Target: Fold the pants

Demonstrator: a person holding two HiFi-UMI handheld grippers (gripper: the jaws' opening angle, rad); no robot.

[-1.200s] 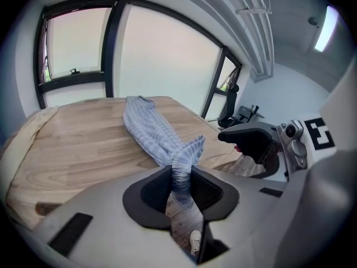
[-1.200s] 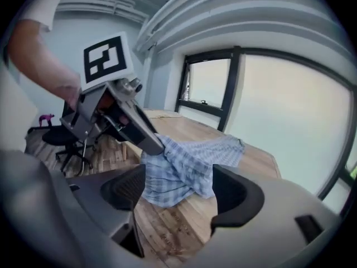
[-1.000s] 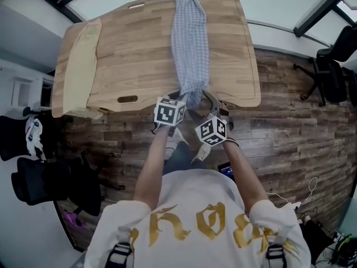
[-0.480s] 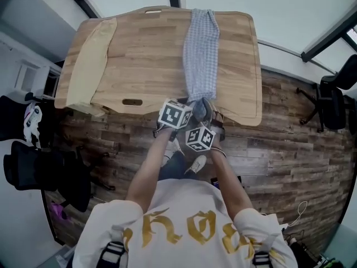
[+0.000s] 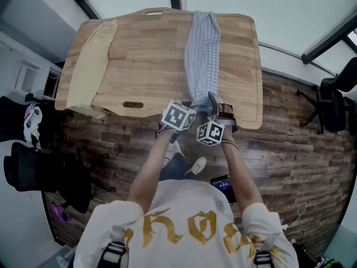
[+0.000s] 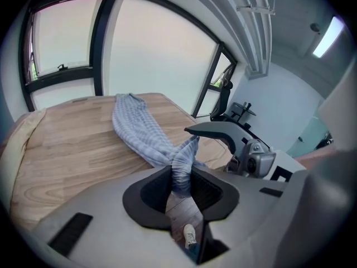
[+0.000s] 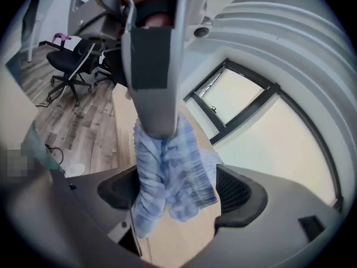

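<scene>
1. Two grippers meet at the near edge of the wooden surface (image 5: 139,54), just beside each other.
2. Blue checked pants (image 5: 202,49) lie stretched lengthwise on the surface, from its far edge to its near edge, right of the middle.
3. The left gripper (image 6: 179,180) has its jaws clenched on a narrow pinch of the pants' near end, which rises off the surface in a peak.
4. The right gripper (image 7: 175,191) has its jaws released and standing apart. A loose bunch of the same cloth hangs between them, under the left gripper's jaw.
5. A cream cloth (image 5: 92,60) lies along the surface's left edge, well apart from the pants.
6. A black office chair (image 5: 332,102) stands on the plank floor (image 5: 290,149) to the right.
</scene>
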